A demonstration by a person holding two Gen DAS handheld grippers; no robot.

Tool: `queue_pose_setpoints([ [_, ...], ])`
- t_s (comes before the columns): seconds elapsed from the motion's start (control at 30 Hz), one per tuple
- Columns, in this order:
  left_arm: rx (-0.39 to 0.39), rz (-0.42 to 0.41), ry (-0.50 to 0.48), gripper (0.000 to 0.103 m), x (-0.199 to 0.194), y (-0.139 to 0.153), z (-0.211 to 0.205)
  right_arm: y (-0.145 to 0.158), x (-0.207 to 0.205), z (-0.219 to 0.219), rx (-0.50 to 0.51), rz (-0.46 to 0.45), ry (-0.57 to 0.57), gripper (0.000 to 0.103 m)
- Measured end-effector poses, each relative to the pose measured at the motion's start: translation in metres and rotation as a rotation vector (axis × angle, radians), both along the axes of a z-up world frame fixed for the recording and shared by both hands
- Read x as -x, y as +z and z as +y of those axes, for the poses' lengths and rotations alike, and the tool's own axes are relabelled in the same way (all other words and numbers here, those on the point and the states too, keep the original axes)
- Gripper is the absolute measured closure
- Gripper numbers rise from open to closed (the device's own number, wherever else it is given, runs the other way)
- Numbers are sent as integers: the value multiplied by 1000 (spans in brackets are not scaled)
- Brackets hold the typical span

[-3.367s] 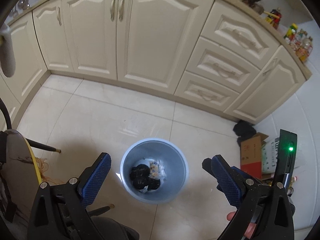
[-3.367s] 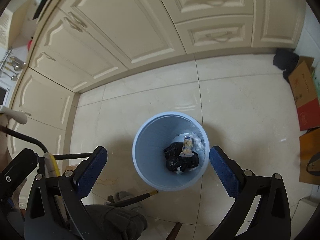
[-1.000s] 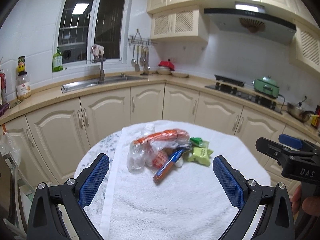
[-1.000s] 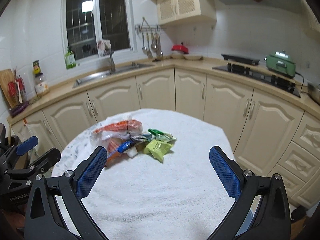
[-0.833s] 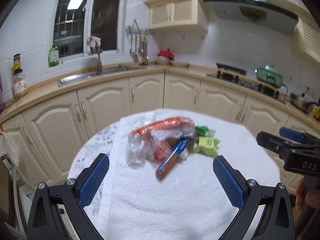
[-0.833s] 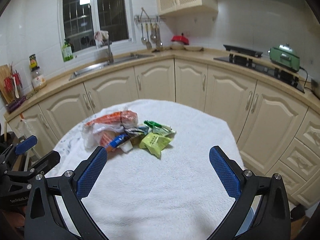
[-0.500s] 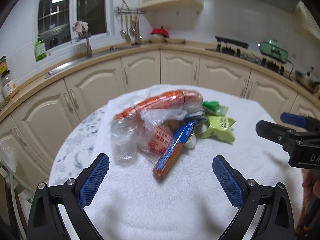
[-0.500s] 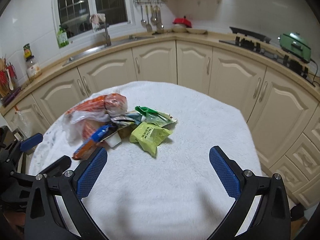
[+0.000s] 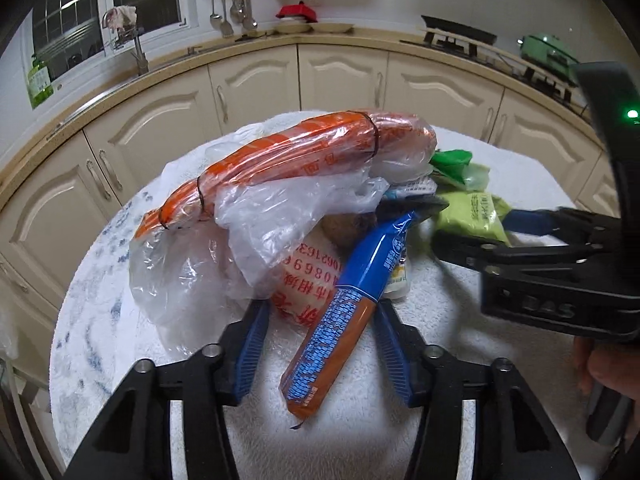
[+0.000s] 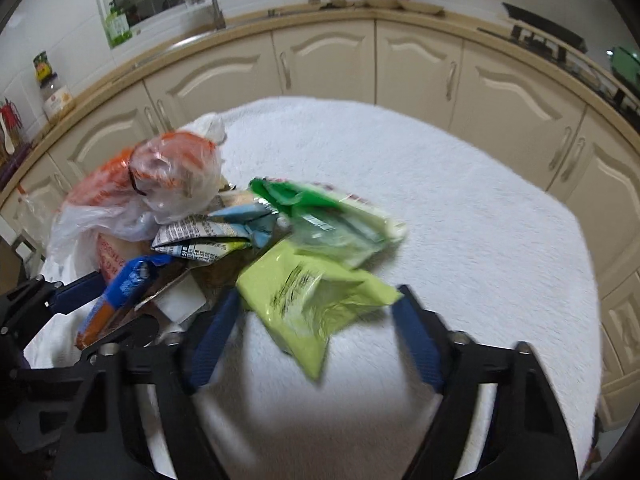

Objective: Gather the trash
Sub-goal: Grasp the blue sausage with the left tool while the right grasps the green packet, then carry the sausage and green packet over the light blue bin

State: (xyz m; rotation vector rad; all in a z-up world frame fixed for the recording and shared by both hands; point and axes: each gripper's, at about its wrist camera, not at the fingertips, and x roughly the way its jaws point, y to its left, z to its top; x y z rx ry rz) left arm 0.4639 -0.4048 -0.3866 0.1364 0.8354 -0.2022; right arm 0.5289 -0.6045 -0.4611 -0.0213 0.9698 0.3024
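A heap of trash lies on a round table under a white towel (image 9: 400,432). In it are an orange plastic bag roll (image 9: 288,152), clear plastic bags (image 9: 200,272), a blue and orange wrapper (image 9: 344,312), a dark green packet (image 10: 332,216) and a lime green packet (image 10: 308,300). My left gripper (image 9: 320,312) is open, its fingers either side of the blue and orange wrapper. My right gripper (image 10: 316,312) is open, its fingers either side of the lime green packet (image 9: 472,212). The right gripper also shows in the left wrist view (image 9: 472,228).
Cream kitchen cabinets (image 9: 256,92) and a counter with a sink tap (image 9: 140,52) curve behind the table. A stove (image 9: 460,36) and a green pot (image 9: 548,48) stand at the right. The table's right half (image 10: 480,208) holds only towel.
Both grippers have moved forward and down to the trash heap and have narrowed. The left now straddles the blue and orange wrapper, the right the lime green packet.
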Motion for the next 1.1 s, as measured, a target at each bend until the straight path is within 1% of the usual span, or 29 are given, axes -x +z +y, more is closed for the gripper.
queue_pose_setpoints([
  [0.03, 4, -1, 8, 71, -4, 2, 3, 0, 0, 1, 16, -15, -4, 51],
  [0.07, 23, 4, 7, 78, -6, 2, 5, 0, 3, 1, 16, -21, 3, 55],
  [0.1, 49, 9, 9, 80, -8, 3, 9, 1, 5, 0, -6, -20, 11, 58],
  [0.17, 75, 13, 9, 86, -11, 4, 16, 1, 12, -3, -19, -25, 14, 59],
  [0.27, 122, 20, -11, 93, -6, 4, 19, 1, 22, -9, -54, -25, 25, 60],
  [0.5, 175, 5, -10, 93, 13, 5, 34, 9, 53, -23, -102, -33, 21, 60],
  [0.67, 192, -22, -12, 93, 33, 7, 38, 19, 79, -31, -120, -56, 11, 60],
  [0.77, 202, -53, -22, 93, 52, 14, 35, 31, 99, -39, -129, -86, 2, 60],
  [0.87, 205, -87, -32, 93, 78, 20, 30, 45, 117, -47, -132, -121, -9, 60],
  [1.1, 224, -153, -102, 93, 129, 40, 5, 78, 154, -79, -143, -208, -58, 60],
])
